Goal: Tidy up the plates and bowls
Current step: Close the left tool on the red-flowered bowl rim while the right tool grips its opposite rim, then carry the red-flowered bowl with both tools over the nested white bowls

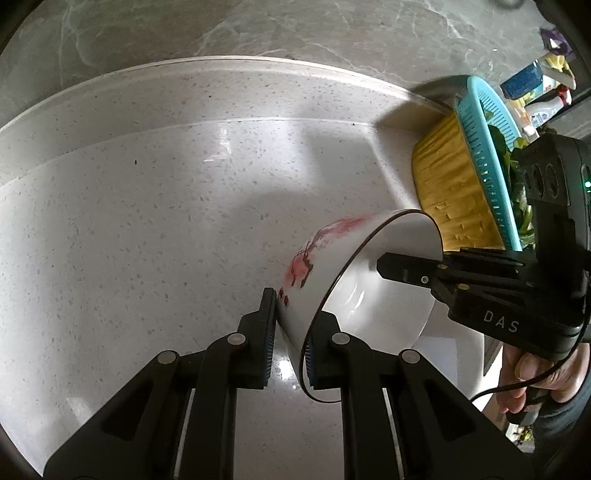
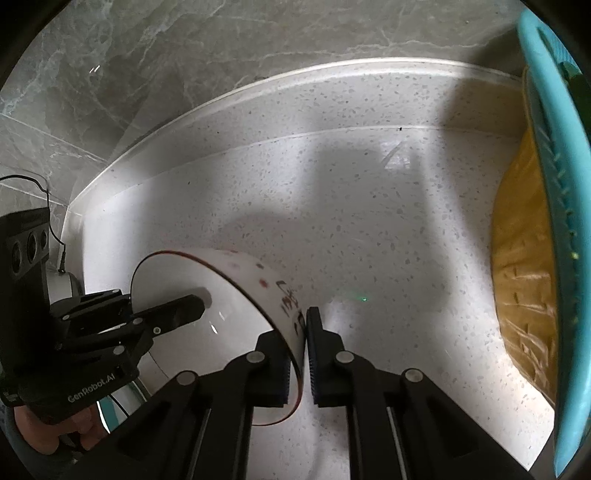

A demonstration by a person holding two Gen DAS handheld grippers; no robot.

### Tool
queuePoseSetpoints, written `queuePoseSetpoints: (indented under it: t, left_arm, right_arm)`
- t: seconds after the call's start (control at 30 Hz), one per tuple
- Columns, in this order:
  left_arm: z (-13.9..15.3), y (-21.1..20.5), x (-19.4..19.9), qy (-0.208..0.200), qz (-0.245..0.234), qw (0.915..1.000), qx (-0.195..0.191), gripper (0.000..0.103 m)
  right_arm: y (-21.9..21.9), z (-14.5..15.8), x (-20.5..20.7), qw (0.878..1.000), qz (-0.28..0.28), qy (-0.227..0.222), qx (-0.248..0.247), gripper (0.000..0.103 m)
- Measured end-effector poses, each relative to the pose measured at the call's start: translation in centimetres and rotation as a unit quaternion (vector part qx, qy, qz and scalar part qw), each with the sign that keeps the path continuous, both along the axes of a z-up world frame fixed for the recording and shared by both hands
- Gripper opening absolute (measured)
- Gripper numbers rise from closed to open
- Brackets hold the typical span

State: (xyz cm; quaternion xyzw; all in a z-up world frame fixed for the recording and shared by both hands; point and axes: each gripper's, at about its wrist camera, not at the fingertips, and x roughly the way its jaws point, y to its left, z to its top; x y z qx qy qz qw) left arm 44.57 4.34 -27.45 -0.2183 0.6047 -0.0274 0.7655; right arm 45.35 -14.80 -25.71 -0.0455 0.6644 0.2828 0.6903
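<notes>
One white bowl point(image 1: 373, 280) with a dark rim line and a red-pink flower print on its outer wall is held above a pale speckled countertop point(image 1: 147, 221), tilted so that its mouth faces partly sideways. The left gripper point(image 1: 291, 332) is clamped on the bowl's wall at the near part of the rim, one pad on the printed outside and the other inside the bowl. The right gripper point(image 2: 304, 350) is clamped on the opposite part of the same rim in like manner, one pad inside and one against the printed outside. In the left wrist view the right gripper comes to the bowl from the right, with one finger lying across the white interior, and a hand point(image 1: 535, 376) grips its handle, a thin black cable trailing below it. In the right wrist view the left gripper comes to the bowl from the left and likewise has a finger inside it. To the right of the bowl, near but apart from it, stands a yellow ribbed basin point(image 1: 454, 192) with a turquoise slotted colander point(image 1: 487, 147) seated in it; leafy greens point(image 1: 517, 192) show in the colander. Behind the bowl the countertop rises in a low upstand against a grey marbled wall point(image 1: 295, 29). Whether the bowl touches the countertop cannot be told.
</notes>
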Motion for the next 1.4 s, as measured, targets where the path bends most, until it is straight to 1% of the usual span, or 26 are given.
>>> queuePoseSetpoints:
  t: [0.17, 0.33, 0.5, 0.6, 0.7, 0.77, 0.83, 0.93, 1.03, 1.1, 1.13, 1.23, 1.3, 1.4]
  left_arm:
    - [-0.9, -0.2, -0.1, 0.005, 0.004, 1.0, -0.001, 0.011]
    - [-1.3, -0.4, 0.0, 0.004, 0.002, 0.9999, 0.016, 0.011]
    - [-1.9, -0.1, -0.1, 0.015, 0.011, 0.9998, 0.006, 0.012]
    - [-2.5, -0.4, -0.4, 0.024, 0.011, 0.9996, 0.01, 0.012]
    - [-2.3, -0.9, -0.6, 0.024, 0.005, 0.9995, 0.019, 0.013]
    - [-2.3, -0.9, -0.7, 0.023, 0.006, 0.9996, 0.018, 0.013]
    - [-2.5, -0.9, -0.7, 0.022, 0.009, 0.9996, 0.015, 0.013]
    - [-2.7, -0.9, -0.8, 0.017, 0.01, 0.9997, 0.011, 0.013]
    - [-2.5, -1.4, -0.8, 0.017, 0.002, 0.9995, 0.027, 0.013]
    - [-2.4, -1.9, -0.8, 0.018, -0.003, 0.9992, 0.035, 0.013]
    - [-2.4, -1.9, -0.7, 0.02, -0.002, 0.9992, 0.035, 0.013]
    - [-2.5, -2.1, -0.7, 0.028, 0.001, 0.9993, 0.023, 0.012]
    - [-2.4, -2.4, -0.8, 0.031, -0.003, 0.9992, 0.024, 0.011]
    - [-2.3, -2.6, -1.0, 0.039, -0.002, 0.9992, 0.01, 0.011]
  right_arm:
    - [-0.3, -0.5, -0.2, 1.0, 0.001, -0.002, -0.01, 0.009]
    - [-0.4, -0.8, -0.4, 1.0, 0.004, 0.0, -0.01, 0.008]
    - [-0.4, -1.0, -0.5, 1.0, 0.008, 0.009, -0.01, 0.012]
    - [-0.2, -1.3, -0.7, 1.0, 0.011, 0.011, -0.015, 0.015]
    - [0.2, -1.4, -0.7, 1.0, 0.012, 0.011, -0.018, 0.015]
    - [0.3, -1.6, -0.9, 0.999, 0.017, 0.019, -0.025, 0.015]
    - [0.3, -2.0, -0.9, 0.999, 0.011, 0.028, -0.029, 0.015]
    - [0.7, -2.3, -1.1, 0.999, 0.011, 0.026, -0.028, 0.015]
    - [0.6, -2.4, -1.3, 0.999, 0.012, 0.029, -0.032, 0.015]
    - [0.8, -2.4, -1.5, 0.999, 0.017, 0.022, -0.037, 0.014]
    - [1.0, -2.4, -1.7, 0.999, 0.019, 0.016, -0.042, 0.013]
    - [1.1, -2.3, -1.6, 0.999, 0.014, 0.019, -0.043, 0.012]
    - [1.0, -2.4, -1.6, 0.999, 0.012, 0.019, -0.045, 0.011]
    - [0.6, -2.2, -1.5, 0.999, 0.007, 0.021, -0.045, 0.01]
